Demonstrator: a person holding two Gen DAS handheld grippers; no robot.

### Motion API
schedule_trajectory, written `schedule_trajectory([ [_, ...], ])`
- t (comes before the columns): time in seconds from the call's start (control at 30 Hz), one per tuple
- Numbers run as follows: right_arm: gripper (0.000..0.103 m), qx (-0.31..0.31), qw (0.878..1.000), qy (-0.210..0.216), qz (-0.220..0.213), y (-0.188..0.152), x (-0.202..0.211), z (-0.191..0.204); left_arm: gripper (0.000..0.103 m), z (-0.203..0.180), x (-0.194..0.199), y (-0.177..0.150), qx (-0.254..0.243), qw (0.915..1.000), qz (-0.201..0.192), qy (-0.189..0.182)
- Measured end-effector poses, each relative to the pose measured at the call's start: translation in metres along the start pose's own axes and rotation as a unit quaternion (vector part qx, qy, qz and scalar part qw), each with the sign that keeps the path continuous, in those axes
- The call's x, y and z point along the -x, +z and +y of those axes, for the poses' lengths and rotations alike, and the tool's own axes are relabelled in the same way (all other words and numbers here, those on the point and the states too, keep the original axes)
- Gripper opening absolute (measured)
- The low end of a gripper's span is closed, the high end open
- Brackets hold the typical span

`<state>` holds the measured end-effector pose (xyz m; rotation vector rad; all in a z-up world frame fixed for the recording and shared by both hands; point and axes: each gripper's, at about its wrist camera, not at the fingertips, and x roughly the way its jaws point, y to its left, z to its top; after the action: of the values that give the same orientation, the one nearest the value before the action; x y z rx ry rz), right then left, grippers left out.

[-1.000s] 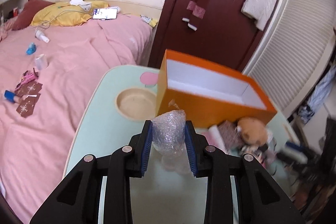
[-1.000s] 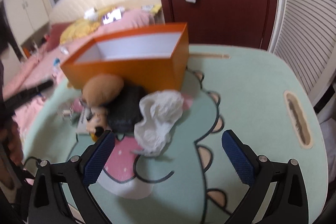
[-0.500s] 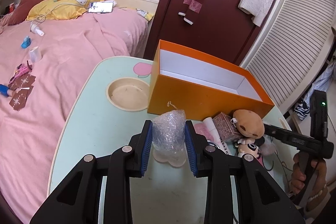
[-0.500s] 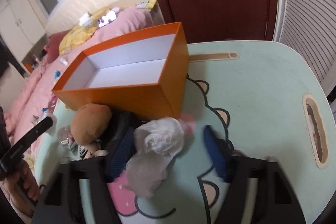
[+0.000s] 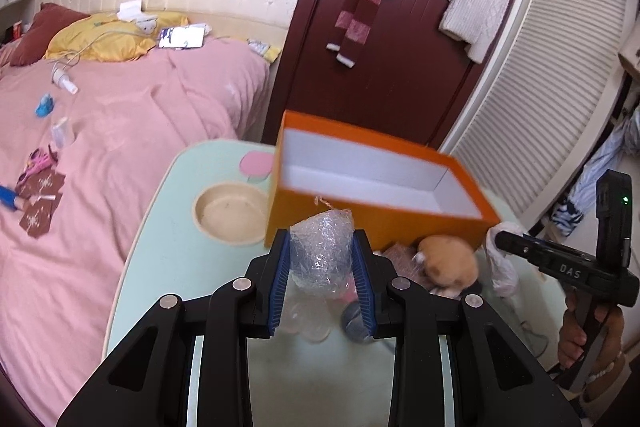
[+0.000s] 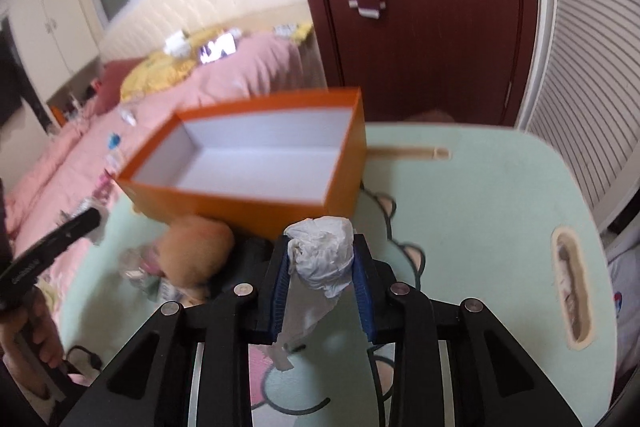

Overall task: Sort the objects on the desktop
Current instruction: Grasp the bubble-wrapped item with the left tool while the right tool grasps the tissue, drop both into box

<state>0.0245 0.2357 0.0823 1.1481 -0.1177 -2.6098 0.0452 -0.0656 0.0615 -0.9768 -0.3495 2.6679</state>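
Observation:
My left gripper [image 5: 321, 259] is shut on a clear bubble-wrap bundle [image 5: 320, 251] and holds it above the mint table [image 5: 160, 247], just in front of the open orange box [image 5: 376, 195]. My right gripper [image 6: 322, 267] is shut on a crumpled white plastic bag [image 6: 322, 255], lifted near the front of the same orange box [image 6: 256, 163]. The box is white inside and holds nothing that I can see. A tan plush toy [image 5: 448, 259] lies by the box's front; it also shows in the right wrist view [image 6: 192, 251].
A round cream dish recess [image 5: 228, 215] sits left of the box. Small clutter lies around the plush [image 6: 140, 267]. A slot-shaped hole [image 6: 570, 291] is at the table's right side. A pink bed [image 5: 100, 147] lies left, a dark red door [image 5: 380, 67] behind.
My right gripper closed on the white bag and lifted it off the table. My left gripper rose with the bubble wrap and moved toward the box.

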Motion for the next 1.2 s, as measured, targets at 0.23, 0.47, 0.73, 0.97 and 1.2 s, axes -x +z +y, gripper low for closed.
schedule_trajectory([
  [0.23,0.028,0.029,0.997,0.022,-0.067,0.041,0.026,0.017,0.032,-0.025,-0.005,0.049,-0.054,0.998,-0.034,-0.003],
  [0.47,0.029,0.043,0.993,0.035,-0.105,0.077,0.014,0.036,0.032,-0.039,-0.033,0.088,-0.077,0.9962,-0.041,0.0],
  [0.73,0.029,0.029,0.997,0.042,-0.052,0.073,-0.032,0.038,0.032,-0.035,-0.077,0.084,-0.061,0.998,0.009,-0.016],
  [0.97,0.029,0.033,0.998,0.045,-0.036,0.072,-0.048,0.041,0.032,-0.03,-0.091,0.076,-0.056,0.9978,0.029,-0.017],
  [1.2,0.051,0.031,0.998,0.04,-0.024,0.07,-0.061,0.041,0.07,-0.017,-0.099,0.07,-0.032,0.9986,0.037,0.021],
])
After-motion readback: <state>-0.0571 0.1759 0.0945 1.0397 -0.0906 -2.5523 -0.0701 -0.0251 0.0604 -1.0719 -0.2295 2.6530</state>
